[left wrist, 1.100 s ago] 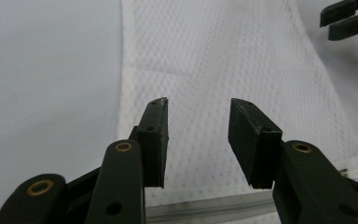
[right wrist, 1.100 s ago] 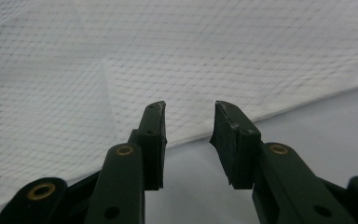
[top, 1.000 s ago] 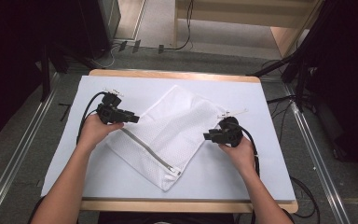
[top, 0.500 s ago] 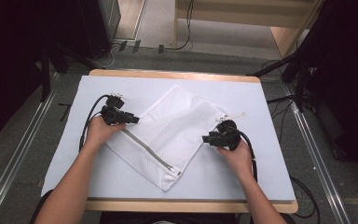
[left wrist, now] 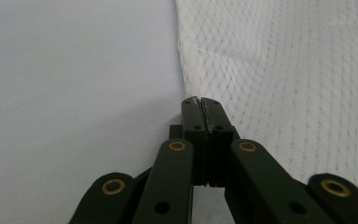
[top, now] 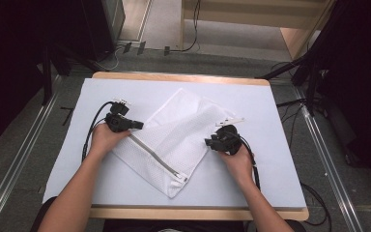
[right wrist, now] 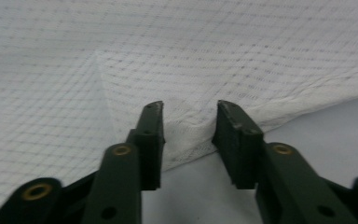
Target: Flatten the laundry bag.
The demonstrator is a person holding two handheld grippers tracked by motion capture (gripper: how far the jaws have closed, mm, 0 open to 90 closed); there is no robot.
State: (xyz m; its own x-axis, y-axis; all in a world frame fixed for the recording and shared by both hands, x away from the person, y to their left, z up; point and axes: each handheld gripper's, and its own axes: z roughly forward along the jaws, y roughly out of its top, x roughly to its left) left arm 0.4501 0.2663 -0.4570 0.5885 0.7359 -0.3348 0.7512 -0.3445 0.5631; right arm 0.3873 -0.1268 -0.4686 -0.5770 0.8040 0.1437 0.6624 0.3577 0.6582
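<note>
Table (top: 125,77) w/ a light wood edge, topped by a pale blue-grey sheet (top: 270,121) that covers nearly the whole top. Around it grey floor, metal rails (top: 24,154) along both sides, cables (top: 193,29) trailing on the floor at the far end, dark equipment in the far corners. White mesh laundry bag (top: 174,140) lies flat on the sheet between the two grippers, turned cornerwise; fine diamond weave, semi-see-through, hemmed edges. A zipper (top: 152,157) runs diagonally along the edge nearest the person, from just by the left fingers down to the near corner. Left gripper (top: 137,125) sits at the bag's left corner; its jaws have just been closing and now stand together, pads (left wrist: 200,112) pressed flat w/ the mesh edge right at the tips, cannot tell whether any fabric is pinched in. Right gripper (top: 208,143) at the bag's right edge; jaws have just been closing but are apart, fingers (right wrist: 151,135) either side of the hem, which bulges up a little between them, not pressed.
</note>
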